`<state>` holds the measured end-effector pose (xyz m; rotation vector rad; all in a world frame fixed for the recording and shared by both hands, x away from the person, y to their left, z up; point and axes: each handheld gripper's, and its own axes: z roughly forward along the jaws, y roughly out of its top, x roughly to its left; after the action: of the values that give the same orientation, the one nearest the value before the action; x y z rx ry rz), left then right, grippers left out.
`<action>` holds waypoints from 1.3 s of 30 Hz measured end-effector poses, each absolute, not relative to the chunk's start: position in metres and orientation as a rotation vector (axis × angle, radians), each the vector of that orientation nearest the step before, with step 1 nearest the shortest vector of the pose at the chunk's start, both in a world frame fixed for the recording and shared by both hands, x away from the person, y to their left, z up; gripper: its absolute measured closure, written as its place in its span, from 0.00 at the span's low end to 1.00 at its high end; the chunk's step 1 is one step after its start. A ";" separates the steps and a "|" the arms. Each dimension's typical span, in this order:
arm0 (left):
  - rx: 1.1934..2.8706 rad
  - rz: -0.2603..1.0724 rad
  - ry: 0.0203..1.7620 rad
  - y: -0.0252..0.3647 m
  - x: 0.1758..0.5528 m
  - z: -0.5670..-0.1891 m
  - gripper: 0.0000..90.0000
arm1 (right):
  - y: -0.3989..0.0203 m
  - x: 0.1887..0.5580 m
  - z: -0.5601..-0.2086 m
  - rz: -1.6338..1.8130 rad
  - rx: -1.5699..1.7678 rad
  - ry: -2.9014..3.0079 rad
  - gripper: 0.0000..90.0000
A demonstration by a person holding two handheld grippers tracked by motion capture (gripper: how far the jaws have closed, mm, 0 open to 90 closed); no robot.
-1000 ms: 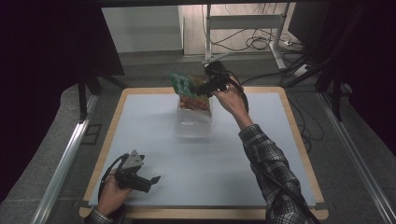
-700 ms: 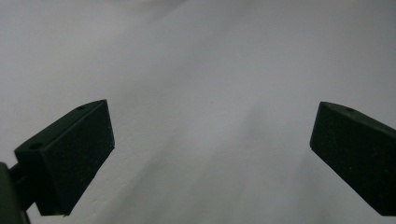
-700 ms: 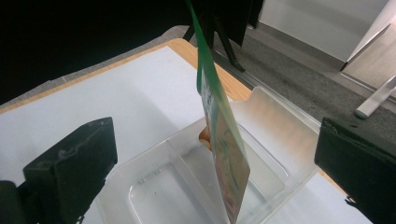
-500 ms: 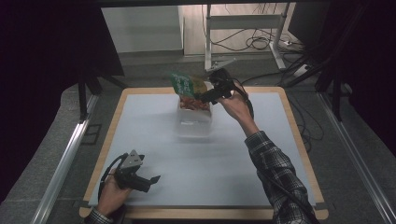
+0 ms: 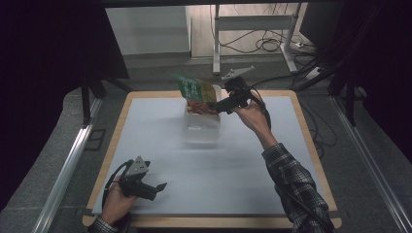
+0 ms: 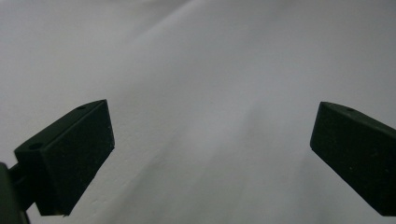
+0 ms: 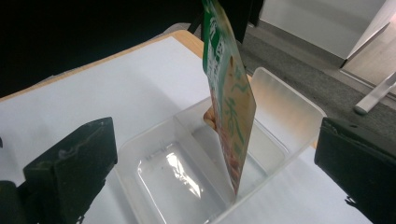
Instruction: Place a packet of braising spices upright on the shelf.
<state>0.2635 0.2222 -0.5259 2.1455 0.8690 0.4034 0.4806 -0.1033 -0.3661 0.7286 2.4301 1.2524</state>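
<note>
A green, red and orange printed snack packet [image 7: 229, 98] is showing above a clear plastic container [image 7: 285, 107]; a plaid sleeve [image 5: 291, 170] is lying over the white table mat [image 5: 233, 165].

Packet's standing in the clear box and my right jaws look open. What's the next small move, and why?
Probably draw the right gripper straight back. Its jaws stand wide apart, not touching the snack packet, which stands on edge in a compartment of the clear box, leaning. Backing out straight avoids knocking it. The left gripper waits open near the table's front edge.

The right gripper [image 5: 217, 105] has drawn back toward the right of the clear container [image 5: 201, 127]; its jaws now stand apart. The snack packet [image 5: 196, 92] stands free, leaning in the far compartment.
</note>
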 end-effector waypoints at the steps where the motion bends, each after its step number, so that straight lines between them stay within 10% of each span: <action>1: 2.145 0.403 0.869 0.222 0.264 -0.526 0.00 | -0.103 0.481 -0.366 1.252 0.729 2.430 0.00; 39: 2.139 0.381 0.852 0.222 0.263 -0.526 0.00 | -0.159 0.414 -0.404 1.268 0.766 2.421 0.00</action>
<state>0.2632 0.2220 -0.5257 2.1391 0.8515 0.3806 0.4139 -0.1593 -0.4042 0.7658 2.4210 1.2683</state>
